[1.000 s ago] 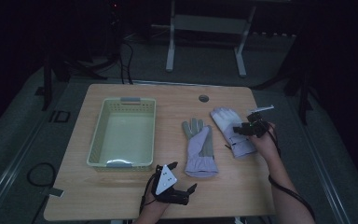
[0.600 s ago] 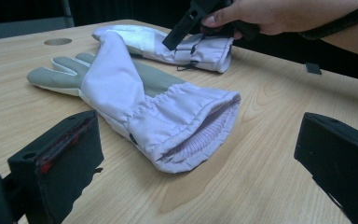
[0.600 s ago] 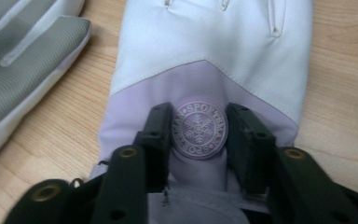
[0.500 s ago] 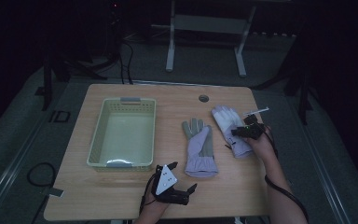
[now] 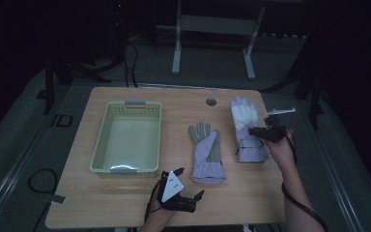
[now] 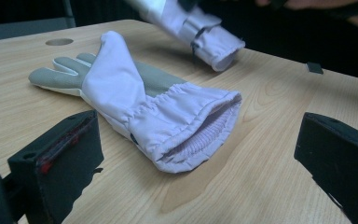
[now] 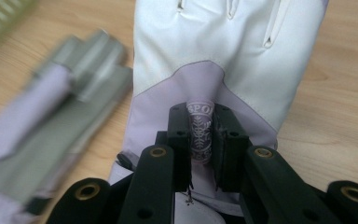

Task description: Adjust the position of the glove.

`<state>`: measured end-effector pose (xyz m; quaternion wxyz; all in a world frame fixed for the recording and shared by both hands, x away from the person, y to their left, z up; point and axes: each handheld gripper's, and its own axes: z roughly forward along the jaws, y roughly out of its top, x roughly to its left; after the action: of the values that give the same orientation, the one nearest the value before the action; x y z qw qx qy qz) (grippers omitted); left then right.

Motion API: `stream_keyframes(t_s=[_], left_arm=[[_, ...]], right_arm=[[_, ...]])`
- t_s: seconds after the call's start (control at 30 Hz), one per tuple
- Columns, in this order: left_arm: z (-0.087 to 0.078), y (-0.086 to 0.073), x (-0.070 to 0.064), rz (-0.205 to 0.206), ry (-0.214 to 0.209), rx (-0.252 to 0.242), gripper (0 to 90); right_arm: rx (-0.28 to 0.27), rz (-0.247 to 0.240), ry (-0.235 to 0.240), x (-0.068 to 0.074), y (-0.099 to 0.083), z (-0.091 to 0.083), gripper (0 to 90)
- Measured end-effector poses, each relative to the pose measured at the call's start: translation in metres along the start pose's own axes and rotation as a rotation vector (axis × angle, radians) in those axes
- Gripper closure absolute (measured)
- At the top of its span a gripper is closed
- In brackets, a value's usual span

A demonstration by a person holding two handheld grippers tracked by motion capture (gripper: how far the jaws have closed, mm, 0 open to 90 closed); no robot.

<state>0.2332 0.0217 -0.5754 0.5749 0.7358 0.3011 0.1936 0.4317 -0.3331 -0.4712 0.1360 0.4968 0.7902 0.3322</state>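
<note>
Two lilac and white gloves lie on the wooden table (image 5: 251, 193). The right-hand glove (image 5: 245, 126) (image 7: 223, 56) is pinched at its wrist by my right gripper (image 5: 253, 131) (image 7: 201, 140), which is shut on a fold bearing a printed label. The other glove (image 5: 206, 152) (image 6: 144, 98) lies palm up in the table's middle, its cuff open toward my left gripper (image 5: 193, 200) (image 6: 200, 154). That gripper rests open near the front edge, its jaws wide apart and empty, just short of the cuff.
A pale green basket (image 5: 128, 137) stands empty on the left half of the table. A round cable hole (image 5: 211, 102) sits near the far edge. A metal frame (image 5: 212, 29) stands on the floor beyond the table.
My right gripper has slid left and down along the right-hand glove to its wrist and closed on it. The left gripper has stayed put.
</note>
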Motion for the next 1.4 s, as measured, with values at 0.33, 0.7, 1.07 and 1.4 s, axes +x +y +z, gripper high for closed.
stream_keyframes(t_s=[0.33,0.7,1.07,1.4], left_arm=[[0.0,0.0,0.0,0.006,0.001,0.0,1.1],[0.0,0.0,0.0,0.007,0.0,0.002,1.1],[0.0,0.0,-0.001,0.01,0.0,0.002,1.1],[0.0,0.0,-0.001,0.014,-0.011,0.0,1.1]], right_arm=[[-0.089,0.072,-0.08,0.023,-0.006,-0.067,79.3],[-0.088,0.128,-0.153,0.03,-0.044,-0.073,79.1],[0.023,0.165,-0.161,0.03,-0.07,-0.035,78.5],[0.1,0.151,-0.192,0.021,-0.065,0.006,75.7]])
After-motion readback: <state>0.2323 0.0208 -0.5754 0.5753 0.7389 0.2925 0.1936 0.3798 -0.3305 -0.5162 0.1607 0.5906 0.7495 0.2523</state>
